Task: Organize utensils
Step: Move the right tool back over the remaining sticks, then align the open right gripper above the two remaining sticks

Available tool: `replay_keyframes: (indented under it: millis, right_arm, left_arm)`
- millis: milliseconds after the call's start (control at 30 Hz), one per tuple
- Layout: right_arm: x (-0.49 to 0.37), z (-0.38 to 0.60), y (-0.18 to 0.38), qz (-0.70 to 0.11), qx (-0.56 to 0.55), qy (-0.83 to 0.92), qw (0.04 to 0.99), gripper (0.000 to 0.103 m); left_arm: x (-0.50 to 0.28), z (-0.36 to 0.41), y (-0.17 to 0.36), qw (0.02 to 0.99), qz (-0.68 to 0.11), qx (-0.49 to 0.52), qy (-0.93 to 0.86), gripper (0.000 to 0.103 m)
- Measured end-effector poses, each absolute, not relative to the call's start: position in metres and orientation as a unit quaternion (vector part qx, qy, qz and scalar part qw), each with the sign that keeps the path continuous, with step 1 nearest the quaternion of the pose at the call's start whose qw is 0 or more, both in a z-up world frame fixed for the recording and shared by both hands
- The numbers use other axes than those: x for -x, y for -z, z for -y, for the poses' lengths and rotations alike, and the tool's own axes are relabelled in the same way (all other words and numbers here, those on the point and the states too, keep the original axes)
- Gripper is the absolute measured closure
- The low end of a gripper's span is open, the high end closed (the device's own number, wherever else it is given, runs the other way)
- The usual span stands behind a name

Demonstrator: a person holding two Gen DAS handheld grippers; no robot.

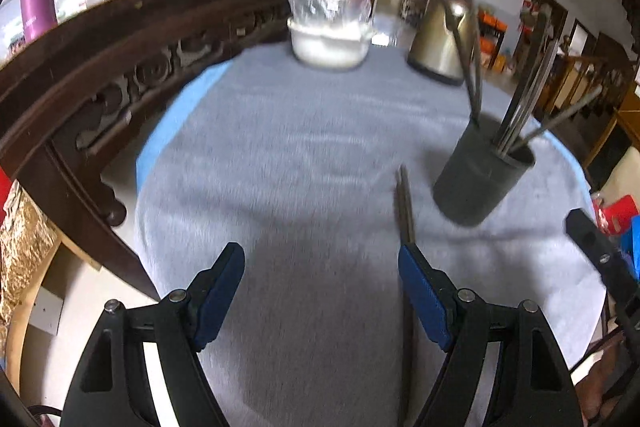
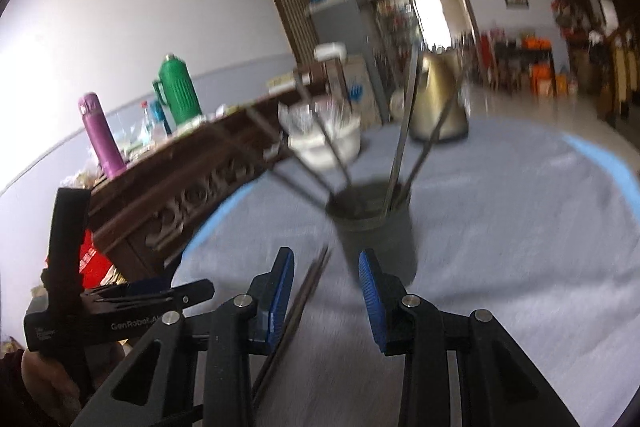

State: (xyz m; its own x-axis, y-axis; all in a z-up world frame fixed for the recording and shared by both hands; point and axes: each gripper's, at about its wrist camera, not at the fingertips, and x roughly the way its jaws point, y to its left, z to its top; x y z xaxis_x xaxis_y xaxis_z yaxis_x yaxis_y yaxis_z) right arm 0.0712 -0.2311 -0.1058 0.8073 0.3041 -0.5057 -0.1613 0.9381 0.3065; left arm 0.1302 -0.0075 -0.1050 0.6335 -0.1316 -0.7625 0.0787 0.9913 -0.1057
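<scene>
Here, going left to right, the left gripper stands released over the grey cloth, a pair of chopsticks lying along its twelve o'clock line, just beside its right finger and unpinched. The right gripper hangs parted too, the same pair slanting between its pads toward one o'clock; whether the left pad touches them cannot be told. The dark utensil holder stands near at twelve o'clock, nearer the right hand.

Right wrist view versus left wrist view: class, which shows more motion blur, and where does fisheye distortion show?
Right wrist view: heavier blur smears the utensil holder and kettle. Left wrist view: milder blur; the wooden sideboard bows into a curve, as fisheye does.
</scene>
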Motion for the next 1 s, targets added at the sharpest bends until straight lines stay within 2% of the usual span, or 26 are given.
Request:
replay_keyframes:
  millis: [300, 1000]
  right_arm:
    - [-0.081, 0.237, 0.139, -0.344, -0.142, -0.115, 0.921, 0.066]
    - [-0.088, 0.246, 0.152, -0.354, -0.158, -0.094, 0.917, 0.065]
  left_arm:
    - [-0.131, 0.011, 0.125, 0.882, -0.46, 0.031, 0.094, 0.023]
    - [-0.164, 0.039, 0.156, 0.851, -0.509, 0.012, 0.13, 0.023]
